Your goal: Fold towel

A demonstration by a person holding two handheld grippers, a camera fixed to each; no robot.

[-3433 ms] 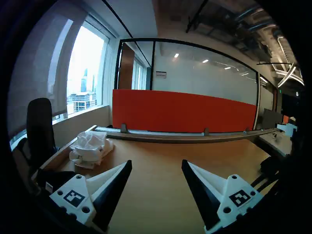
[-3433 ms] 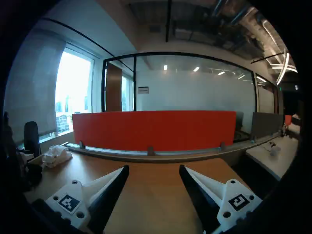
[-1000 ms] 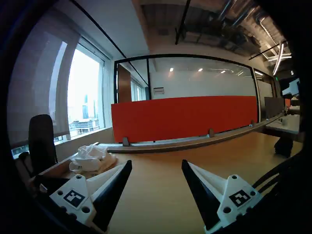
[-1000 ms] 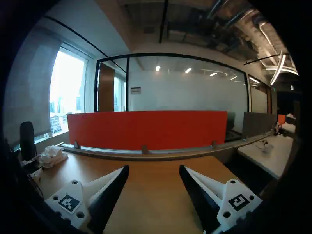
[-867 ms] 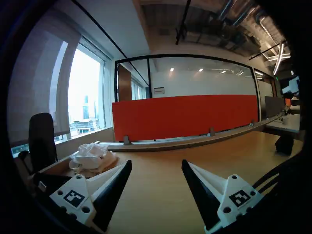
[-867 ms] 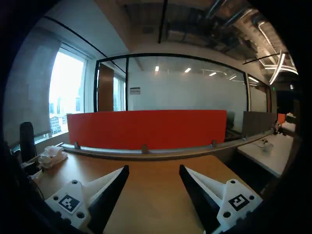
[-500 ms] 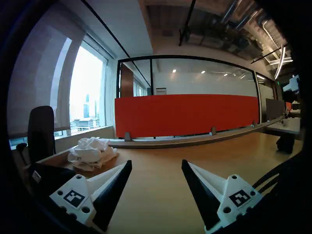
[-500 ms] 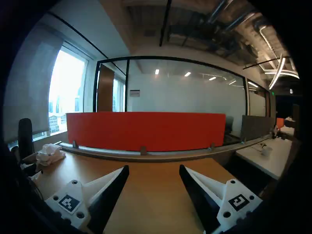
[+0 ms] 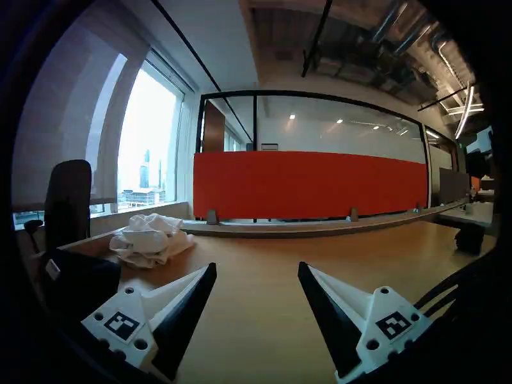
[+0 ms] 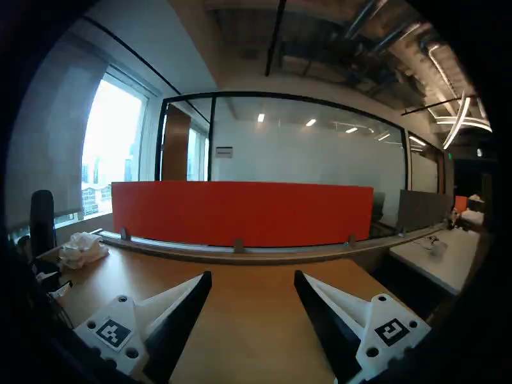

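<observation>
Left claw [image 9: 256, 265] is hovering over the desk [image 9: 358, 243], fingers spread apart, gripping nothing; the white towel [image 9: 150, 240] (crumpled heap) is lying ahead to its left. Right claw [image 10: 251, 274] is gaping too, towel sitting well apart, far left.

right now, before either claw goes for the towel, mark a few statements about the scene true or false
1. The towel lies crumpled in a heap on the wooden desk. True.
2. The left claw is shut on the towel. False: it is open with nothing between its fingers, and the towel lies apart from it, ahead and to the left in the left gripper view.
3. The right claw is open over bare desk. True.
4. The divider panel along the far edge of the desk is blue. False: it is orange-red.
</observation>
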